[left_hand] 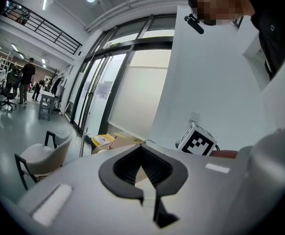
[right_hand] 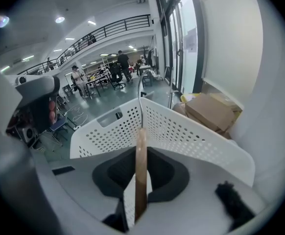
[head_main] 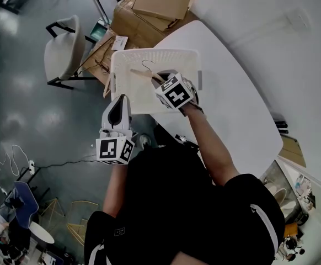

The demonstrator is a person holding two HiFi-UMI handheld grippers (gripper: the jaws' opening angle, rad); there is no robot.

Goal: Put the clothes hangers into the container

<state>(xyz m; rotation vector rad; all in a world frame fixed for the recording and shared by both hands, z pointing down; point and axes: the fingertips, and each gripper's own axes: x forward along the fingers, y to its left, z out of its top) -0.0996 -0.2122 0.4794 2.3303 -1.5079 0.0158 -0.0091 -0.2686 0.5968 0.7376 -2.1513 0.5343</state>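
Right gripper [right_hand: 140, 182]: jaws narrowed onto a thin wooden clothes hanger [right_hand: 141, 165], pads pressing both faces of its bar, which stands edge-on between them and runs forward out of the grip. Past the jaw tips, the perforated wall of the white container [right_hand: 191, 133], one corner straight ahead. In the head view the right gripper [head_main: 163, 81] sits over the container [head_main: 149, 54] interior; the hanger [head_main: 143, 73] reaches from the jaws toward the far left, its wire hook within the rim. Cannot tell whether the hanger touches the container floor. Left gripper [left_hand: 143, 173]: jaws together, nothing between the pads. In the head view the left gripper [head_main: 118, 105] is held off the table [head_main: 232, 98] edge, just beside the container's near left corner, tips pointing toward it. Beyond: cardboard boxes [head_main: 155, 7] against the table's far end, a grey chair [head_main: 64, 51] on the floor to the left.
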